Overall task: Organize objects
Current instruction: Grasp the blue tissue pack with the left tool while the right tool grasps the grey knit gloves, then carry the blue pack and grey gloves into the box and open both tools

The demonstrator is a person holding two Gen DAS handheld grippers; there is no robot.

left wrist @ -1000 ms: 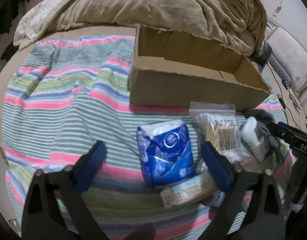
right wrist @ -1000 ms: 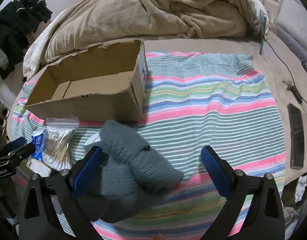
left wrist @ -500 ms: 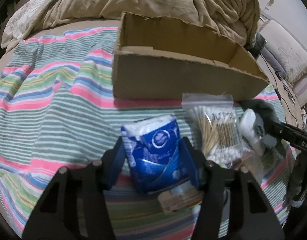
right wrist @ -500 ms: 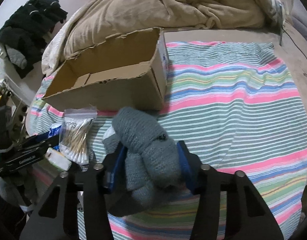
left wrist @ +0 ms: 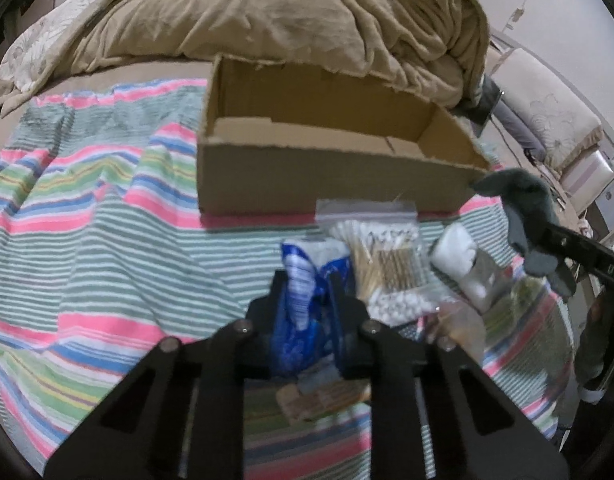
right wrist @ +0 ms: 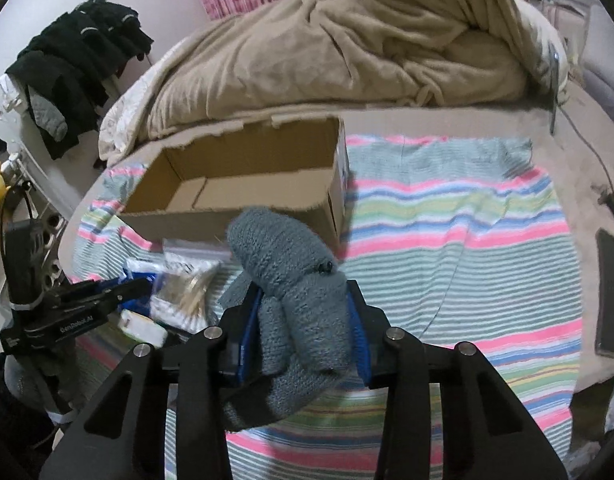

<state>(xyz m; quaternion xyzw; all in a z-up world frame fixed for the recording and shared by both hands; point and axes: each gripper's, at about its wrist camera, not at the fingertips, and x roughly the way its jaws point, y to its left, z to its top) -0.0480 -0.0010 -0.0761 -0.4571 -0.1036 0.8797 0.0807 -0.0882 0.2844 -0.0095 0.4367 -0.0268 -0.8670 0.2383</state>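
Observation:
An open cardboard box (left wrist: 307,176) stands on a striped cloth (left wrist: 87,220); it also shows in the right wrist view (right wrist: 235,184). My left gripper (left wrist: 307,300) is shut on a blue and white tissue pack (left wrist: 303,280) and holds it above the cloth. My right gripper (right wrist: 303,316) is shut on a grey knitted sock bundle (right wrist: 291,272), lifted off the cloth; the bundle also shows at the right of the left wrist view (left wrist: 527,212). A bag of cotton swabs (left wrist: 383,268) and a white bottle (left wrist: 459,264) lie in front of the box.
A rumpled tan blanket (left wrist: 287,12) is piled behind the box. A flat beige packet (left wrist: 323,396) lies under the left gripper. A dark phone (right wrist: 609,292) lies at the bed's right edge. Black clothes (right wrist: 75,64) hang at the left.
Both grippers closed further on their objects and lifted them off the cloth. The tissue pack is squeezed narrow. The sock bundle rose toward the box.

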